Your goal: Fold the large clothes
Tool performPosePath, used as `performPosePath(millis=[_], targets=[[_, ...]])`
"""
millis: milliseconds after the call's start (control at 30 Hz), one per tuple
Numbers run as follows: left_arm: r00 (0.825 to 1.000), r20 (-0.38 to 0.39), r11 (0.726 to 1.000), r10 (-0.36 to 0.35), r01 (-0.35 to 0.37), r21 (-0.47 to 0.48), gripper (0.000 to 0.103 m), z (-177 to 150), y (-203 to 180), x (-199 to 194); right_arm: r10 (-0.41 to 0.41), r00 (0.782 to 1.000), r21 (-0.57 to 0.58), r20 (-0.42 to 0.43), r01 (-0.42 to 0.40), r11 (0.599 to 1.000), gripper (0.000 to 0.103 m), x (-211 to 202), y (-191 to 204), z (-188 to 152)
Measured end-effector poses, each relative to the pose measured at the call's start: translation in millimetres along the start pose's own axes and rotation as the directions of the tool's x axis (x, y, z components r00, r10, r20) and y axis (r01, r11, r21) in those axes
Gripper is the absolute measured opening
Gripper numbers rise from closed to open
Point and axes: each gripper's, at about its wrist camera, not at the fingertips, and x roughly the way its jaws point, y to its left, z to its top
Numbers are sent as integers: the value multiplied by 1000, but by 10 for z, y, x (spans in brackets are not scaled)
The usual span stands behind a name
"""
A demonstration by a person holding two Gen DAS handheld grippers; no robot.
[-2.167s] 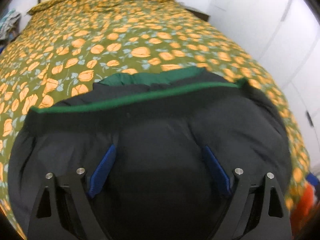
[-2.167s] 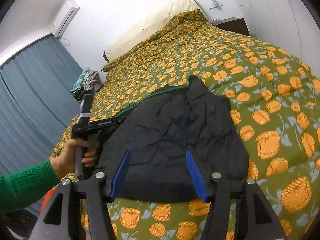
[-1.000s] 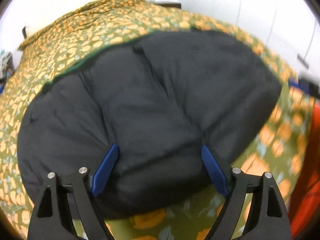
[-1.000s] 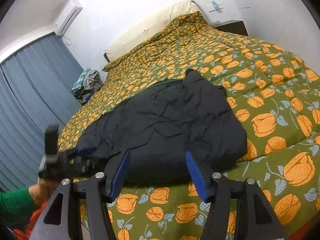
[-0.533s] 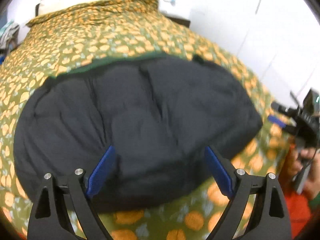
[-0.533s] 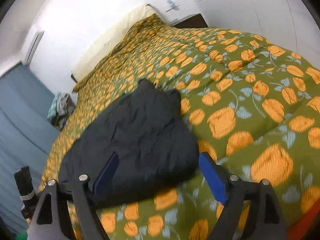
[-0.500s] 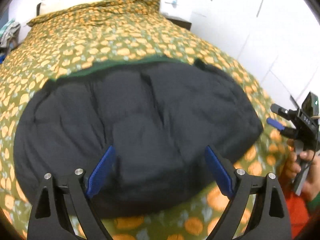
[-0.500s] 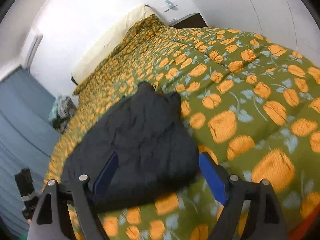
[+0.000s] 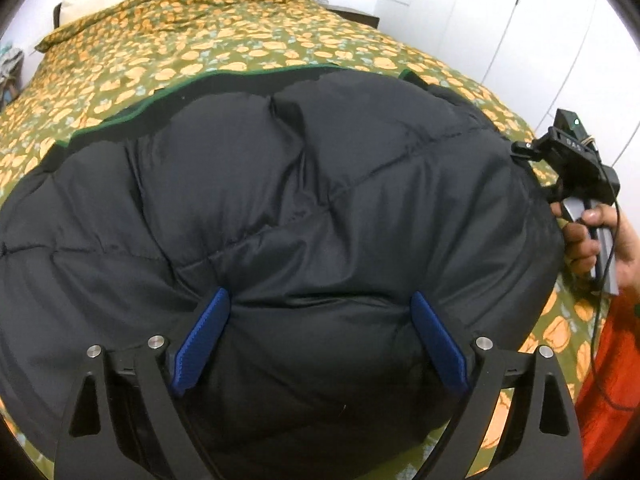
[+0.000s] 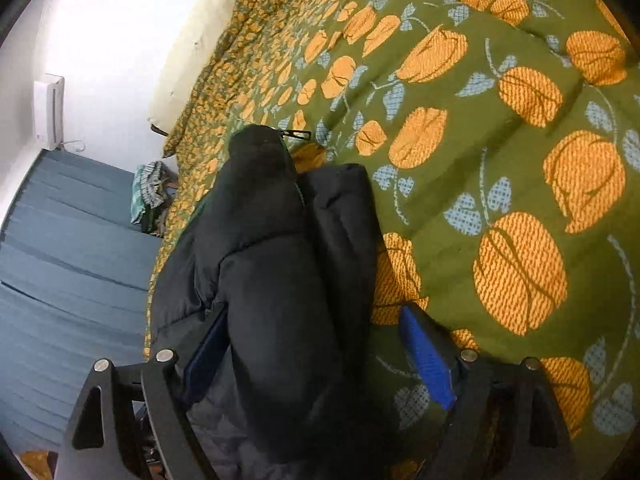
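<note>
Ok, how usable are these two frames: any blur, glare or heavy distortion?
Left wrist view: sharp, but fisheye bulges the black jacket into a dome; the white wardrobe is blown out. Right wrist view: tilted sideways, slightly soft and grainy; the wall is overexposed, jacket folds are nearly lost in the dark, while the bedspread pattern stays readable.

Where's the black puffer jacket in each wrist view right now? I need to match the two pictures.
Left wrist: the black puffer jacket fills most of the picture, bulging between the open left gripper.
Right wrist: it runs as a folded strip from the centre to the lower left, its edge between the open right gripper.
Shared landmark: the green bedspread with orange flowers beneath the jacket.
</note>
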Motion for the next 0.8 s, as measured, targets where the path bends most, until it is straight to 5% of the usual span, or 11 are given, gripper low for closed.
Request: performPosePath(millis=[67, 100, 200, 400, 533, 700, 800], targets=[[1000, 1, 1000, 1, -1, 0, 94, 13, -3, 29, 10, 1000, -5, -26, -10, 1000, 77, 41, 16, -4], [1000, 1, 1000, 1, -1, -1, 94, -3, -10, 13, 44, 998, -1, -54, -44, 999, 45, 69, 18, 2], [1000, -8, 1000, -2, 2, 1, 94, -4, 6, 27, 65, 997, 15, -47, -64, 998, 28, 21, 85, 30], [1000, -27, 1000, 5, -5, -1, 94, 35, 49, 41, 61, 996, -92, 71, -54, 994, 26, -329, 885, -137], [997, -79, 998, -9, 3, -70, 78, 176, 219, -214, -16, 989, -213, 144, 47, 976, 26, -478, 1568, -293], [987, 88, 970, -132, 147, -194, 84, 565, 593, -1174, -116, 958, -386, 262, 214, 897, 26, -504, 2390, -739], [957, 147, 949, -251, 274, -158, 93, 910, 582, -1622, -143, 927, -477, 347, 306, 824, 26, -385, 2776, -1031]])
